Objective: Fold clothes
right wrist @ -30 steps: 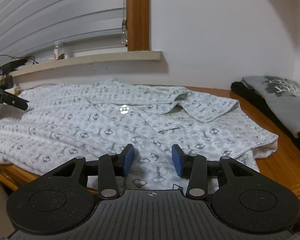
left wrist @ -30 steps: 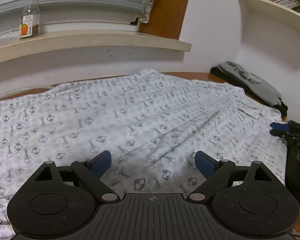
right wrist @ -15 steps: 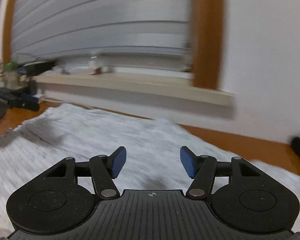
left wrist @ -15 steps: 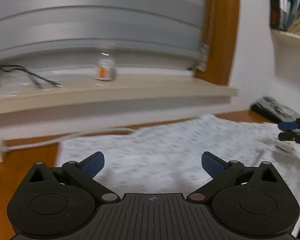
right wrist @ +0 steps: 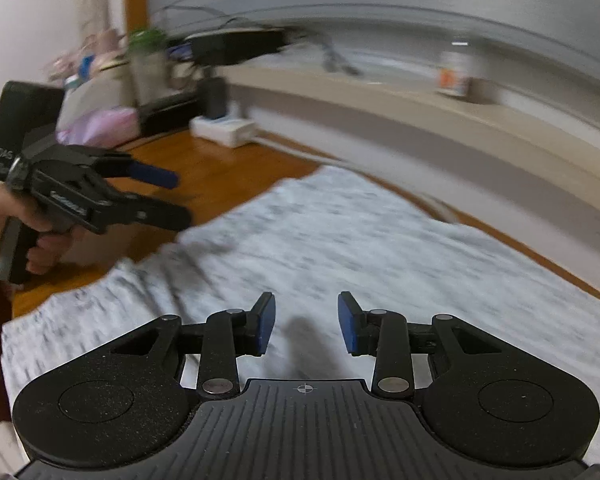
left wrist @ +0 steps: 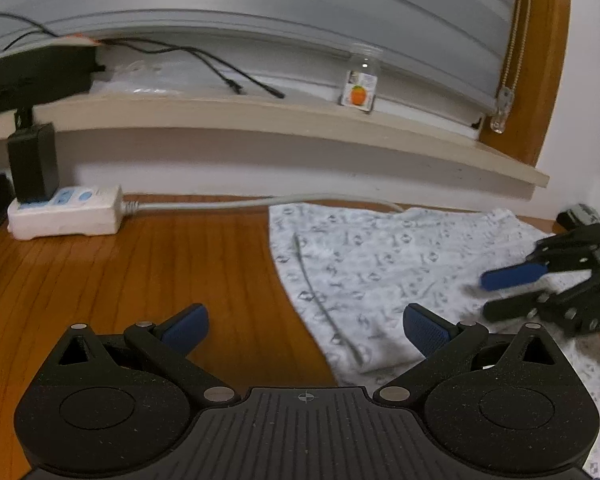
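A white patterned shirt lies flat on the wooden table. Its left hem edge runs down the middle of the left wrist view. My left gripper is open and empty, low over the table at that hem, with its right finger over the cloth. It also shows in the right wrist view, at the left. My right gripper is open and empty just above the shirt. It shows at the right of the left wrist view.
A white power strip with a black adapter sits at the table's back left, its grey cable running behind the shirt. A small bottle and loose black cables lie on the window sill. Clutter stands at the far left.
Both grippers have swung left from the shirt's collar end to its hem end. The right gripper's jaws have opened wider. The right view is blurred by motion.
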Demonstrator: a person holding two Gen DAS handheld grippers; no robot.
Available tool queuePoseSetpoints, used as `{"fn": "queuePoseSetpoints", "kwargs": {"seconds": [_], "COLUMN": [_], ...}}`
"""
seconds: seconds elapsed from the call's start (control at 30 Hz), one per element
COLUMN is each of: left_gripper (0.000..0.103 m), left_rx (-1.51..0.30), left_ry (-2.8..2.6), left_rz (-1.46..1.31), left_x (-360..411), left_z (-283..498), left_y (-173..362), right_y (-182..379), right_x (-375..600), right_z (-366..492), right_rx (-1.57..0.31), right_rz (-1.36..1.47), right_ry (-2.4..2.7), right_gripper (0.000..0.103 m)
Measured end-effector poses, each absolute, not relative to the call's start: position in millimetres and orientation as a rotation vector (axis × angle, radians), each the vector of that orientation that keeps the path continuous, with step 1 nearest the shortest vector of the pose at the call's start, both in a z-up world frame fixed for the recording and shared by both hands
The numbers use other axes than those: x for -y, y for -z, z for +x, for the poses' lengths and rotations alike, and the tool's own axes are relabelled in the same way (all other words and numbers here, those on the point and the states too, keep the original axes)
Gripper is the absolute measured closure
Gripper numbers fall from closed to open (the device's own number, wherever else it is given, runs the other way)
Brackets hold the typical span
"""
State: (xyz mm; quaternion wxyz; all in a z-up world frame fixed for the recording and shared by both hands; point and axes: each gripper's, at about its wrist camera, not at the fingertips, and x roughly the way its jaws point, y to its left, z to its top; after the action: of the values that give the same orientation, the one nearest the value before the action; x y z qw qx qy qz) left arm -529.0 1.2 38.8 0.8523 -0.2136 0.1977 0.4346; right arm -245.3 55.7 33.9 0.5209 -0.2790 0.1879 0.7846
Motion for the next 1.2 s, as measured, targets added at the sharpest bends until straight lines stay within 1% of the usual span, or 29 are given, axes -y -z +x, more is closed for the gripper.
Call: {"fn": "queuePoseSetpoints", "kwargs": {"seconds": [0.23,0.33,0.37,0.4,0.43,0.47,0.6,0.77,0.97,1.1,1.2], "left_gripper": [0.0,0.0,0.0,0.0,0.0,0.0,0.0,0.0,0.0,0.0,0.0], "left_rx": [-0.368,-0.361,-0.361,-0.362,-0.363,-0.364,-0.355,-0.357,-0.376,-0.376,-0.364], "left_ry": [-0.871,-0.876,-0.875,-0.873,-0.875,-0.878,-0.891,-0.92,-0.959,-0.947,-0.901], "left_rz": [-0.507,-0.537,-0.542,-0.548,-0.554,-0.561,-0.587,-0.578,-0.538,-0.518,-0.509], "left_x": [-3,-4,-5,-5,-6,-6,-7,-5,1,4,8], "left_z": [-541,-544,-544,-545,-545,-546,-548,-546,-536,-520,-498], "left_y": [-37,-36,-36,-35,-35,-34,-33,-36,-41,-52,-68], "right_y": [-25,-22,-23,-23,-24,-25,-49,-92,-134,-152,-163], "right_x": [-61,-63,-64,-64,-65,-65,-51,-21,45,85,102], "right_z": [-280,-282,-281,-279,-277,-274,-248,-176,-47,42,106], "right_rx": [-0.428,-0.423,-0.43,-0.439,-0.448,-0.452,-0.381,-0.305,-0.252,-0.209,-0.117], "right_rz": [-0.734,-0.745,-0.741,-0.734,-0.727,-0.714,-0.601,-0.495,-0.452,-0.432,-0.425], "right_ry": [-1.945,-1.946,-1.948,-1.95,-1.953,-1.955,-1.914,-1.792,-1.537,-1.285,-0.965], "right_gripper": [0.066,0.067,0.069,0.073,0.092,0.101,0.101,0.101,0.101,0.101,0.101]}}
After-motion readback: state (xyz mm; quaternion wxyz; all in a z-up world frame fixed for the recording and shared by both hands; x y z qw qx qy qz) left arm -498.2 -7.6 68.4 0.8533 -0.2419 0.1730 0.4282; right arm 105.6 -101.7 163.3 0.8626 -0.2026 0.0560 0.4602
